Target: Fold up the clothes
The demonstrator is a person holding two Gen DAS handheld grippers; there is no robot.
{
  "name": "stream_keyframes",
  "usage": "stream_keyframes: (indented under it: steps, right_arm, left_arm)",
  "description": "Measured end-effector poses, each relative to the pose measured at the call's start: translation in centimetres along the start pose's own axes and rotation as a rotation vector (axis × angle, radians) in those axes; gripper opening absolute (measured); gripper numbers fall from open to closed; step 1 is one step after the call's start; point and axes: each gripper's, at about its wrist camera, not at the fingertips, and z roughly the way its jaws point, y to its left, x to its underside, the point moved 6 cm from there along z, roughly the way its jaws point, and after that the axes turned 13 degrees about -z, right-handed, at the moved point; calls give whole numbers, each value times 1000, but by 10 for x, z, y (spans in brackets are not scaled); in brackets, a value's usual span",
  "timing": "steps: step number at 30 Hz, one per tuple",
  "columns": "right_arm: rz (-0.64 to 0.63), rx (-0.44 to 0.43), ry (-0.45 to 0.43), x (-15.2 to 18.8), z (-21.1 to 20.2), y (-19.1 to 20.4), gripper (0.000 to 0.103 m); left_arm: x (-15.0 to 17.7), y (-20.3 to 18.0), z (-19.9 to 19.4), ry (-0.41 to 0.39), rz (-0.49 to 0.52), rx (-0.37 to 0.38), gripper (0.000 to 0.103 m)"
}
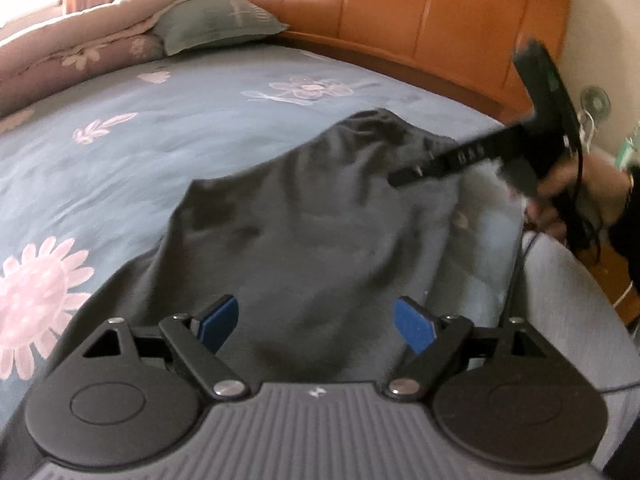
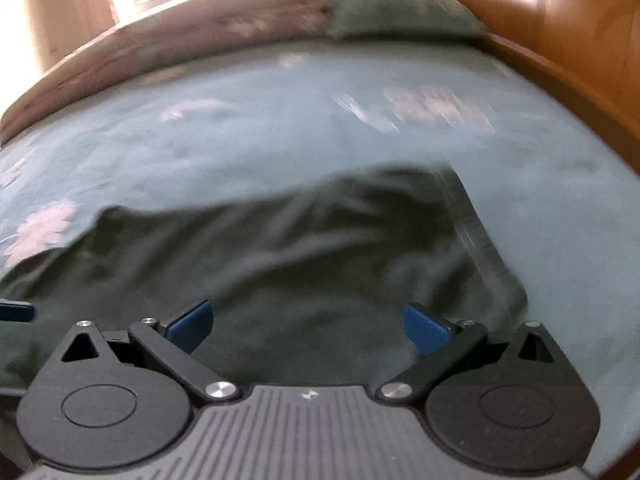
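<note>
i see a dark grey garment (image 1: 304,216) on a blue-grey sheet (image 1: 160,152) printed with pale pink flowers, a grey-green pillow (image 1: 216,20), an orange-brown wooden headboard (image 1: 420,12), and blue gripper pads (image 1: 412,328).

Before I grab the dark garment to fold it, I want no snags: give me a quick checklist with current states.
1. Left tongs open: ok.
2. Right tongs open: ok.
3. Dark garment lying on the bed: ok.
4. Garment smoothed flat: not ok, wrinkled.
5. Both tongs empty: ok.
6. Garment edges and its type clear: cannot tell, the right view is blurred.
</note>
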Motion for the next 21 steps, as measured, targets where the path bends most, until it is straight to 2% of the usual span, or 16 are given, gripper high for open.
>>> stream_keyframes:
  steps: [3, 5, 7, 9, 12, 15, 17, 21]
  right_arm:
    - [-65, -55, -31, -21, 14, 17, 103]
    - [-64, -112, -6, -27, 34, 27, 103]
    - [-72, -134, 37, -23, 50, 33, 103]
    - [-99, -117, 48, -13, 50, 36, 103]
    - [-107, -82, 56, 0, 30, 33, 103]
    - [-92, -102, 18, 9, 12, 33, 103]
    - [-108, -96, 76, 23, 16, 32, 103]
    - [-132, -60, 94, 33, 1, 34, 103]
  left_arm:
    - [0, 5, 0, -9, -16, -17, 86]
    - [-1, 9, 0, -13, -22, -44, 86]
    - [-2, 13, -2, -17, -27, -53, 86]
    - [-3, 19, -3, -21, -39, -57, 86]
    - [-5, 27, -4, -27, -69, -68, 86]
    - [-7, 32, -5, -31, -86, -75, 86]
    - [-8, 34, -6, -35, -91, -77, 87]
    - [-6, 35, -11, -39, -78, -91, 89]
